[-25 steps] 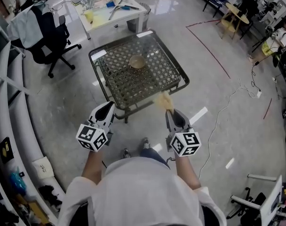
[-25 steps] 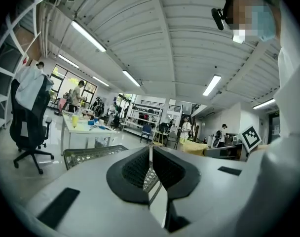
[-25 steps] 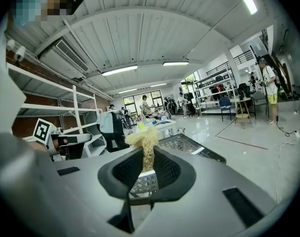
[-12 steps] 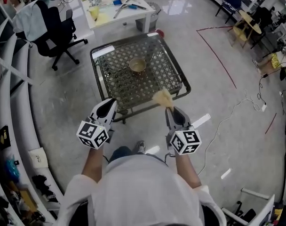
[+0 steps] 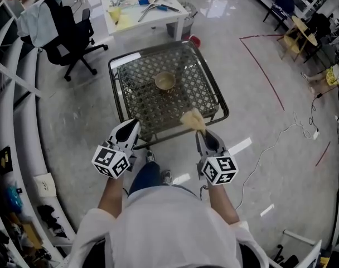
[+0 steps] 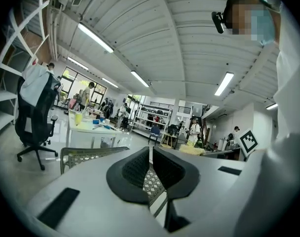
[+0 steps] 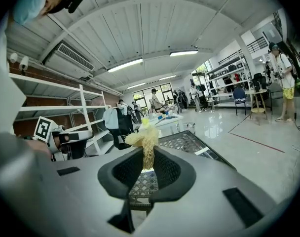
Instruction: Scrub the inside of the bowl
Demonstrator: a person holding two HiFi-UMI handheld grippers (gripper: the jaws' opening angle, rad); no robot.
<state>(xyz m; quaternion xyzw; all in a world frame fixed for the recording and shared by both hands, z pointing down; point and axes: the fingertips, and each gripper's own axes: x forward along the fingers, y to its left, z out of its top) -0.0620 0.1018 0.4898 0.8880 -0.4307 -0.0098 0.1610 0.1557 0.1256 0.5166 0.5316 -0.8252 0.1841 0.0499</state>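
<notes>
I've stepped nearer the table [image 5: 187, 95], bowl [image 5: 165, 81] at its middle not yet reachable; right gripper [image 5: 200, 133] pinches the scrubber [image 5: 193, 119]; left gripper [image 5: 133, 124] closed, empty.

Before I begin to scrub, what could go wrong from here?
1. The right gripper pinches the scrubber only at its lower end; pressed into the bowl, it may bend or slip out.
2. The bowl stands free on the lattice table, and the left gripper is shut, away from it; unheld, the bowl may slide when scrubbed.
</notes>
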